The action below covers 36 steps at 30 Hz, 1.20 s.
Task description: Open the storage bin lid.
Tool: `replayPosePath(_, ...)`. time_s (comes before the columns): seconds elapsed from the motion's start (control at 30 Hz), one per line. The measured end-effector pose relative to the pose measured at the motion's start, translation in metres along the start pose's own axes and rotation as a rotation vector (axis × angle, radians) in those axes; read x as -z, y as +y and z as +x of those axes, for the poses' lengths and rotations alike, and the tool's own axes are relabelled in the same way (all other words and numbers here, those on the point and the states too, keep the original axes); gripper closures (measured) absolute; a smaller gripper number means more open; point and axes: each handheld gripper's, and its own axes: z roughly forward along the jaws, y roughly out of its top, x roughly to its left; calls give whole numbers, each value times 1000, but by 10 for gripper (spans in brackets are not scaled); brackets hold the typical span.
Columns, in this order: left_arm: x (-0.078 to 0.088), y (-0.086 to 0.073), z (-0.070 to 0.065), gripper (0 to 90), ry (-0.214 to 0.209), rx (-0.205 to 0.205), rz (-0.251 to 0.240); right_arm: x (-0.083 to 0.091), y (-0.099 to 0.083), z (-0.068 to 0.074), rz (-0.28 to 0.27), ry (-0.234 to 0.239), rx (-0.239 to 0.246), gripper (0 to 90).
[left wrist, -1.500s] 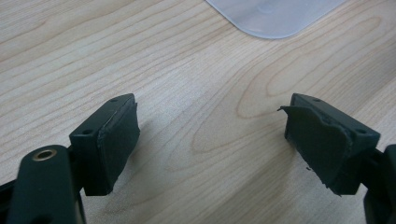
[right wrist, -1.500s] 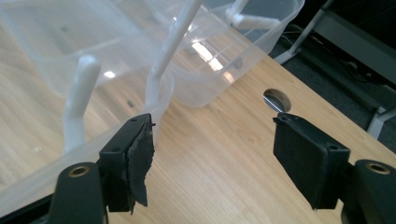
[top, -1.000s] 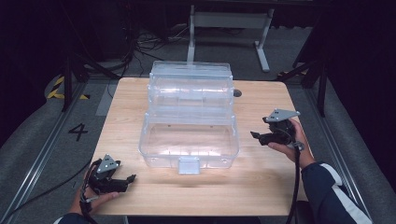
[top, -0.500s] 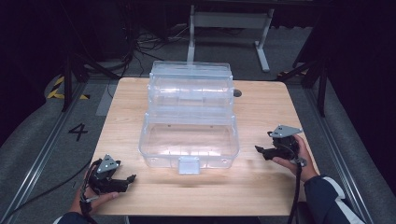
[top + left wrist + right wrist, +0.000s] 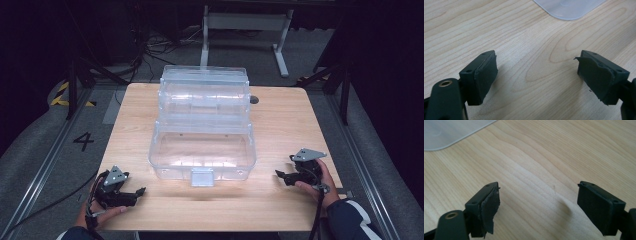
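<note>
Two grippers' fingers (image 5: 482, 75) apart, high view adds box (image 5: 202, 150)

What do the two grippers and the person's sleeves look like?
Both the left gripper and the right gripper are black, each with a grey three-cornered plate on top and a black cable trailing back. Their jaws are blocky, with dark rubber pads frayed at the edges. The right sleeve is dark blue with a white stripe.

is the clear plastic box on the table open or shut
Open: the clear box has its tiered trays stepped up and back, leaving its bottom bin uncovered and, as far as shows, empty.
</note>
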Motion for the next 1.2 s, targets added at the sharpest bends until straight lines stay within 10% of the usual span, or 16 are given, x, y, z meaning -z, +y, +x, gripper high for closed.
replayPosePath(0.3,0,1,1,155,-9,-10,9,1,-16,-1,-42,62,-91,187)
replayPosePath(1.2,-2,2,1,144,-13,-3,11,-1,-14,2,-33,36,-110,144)
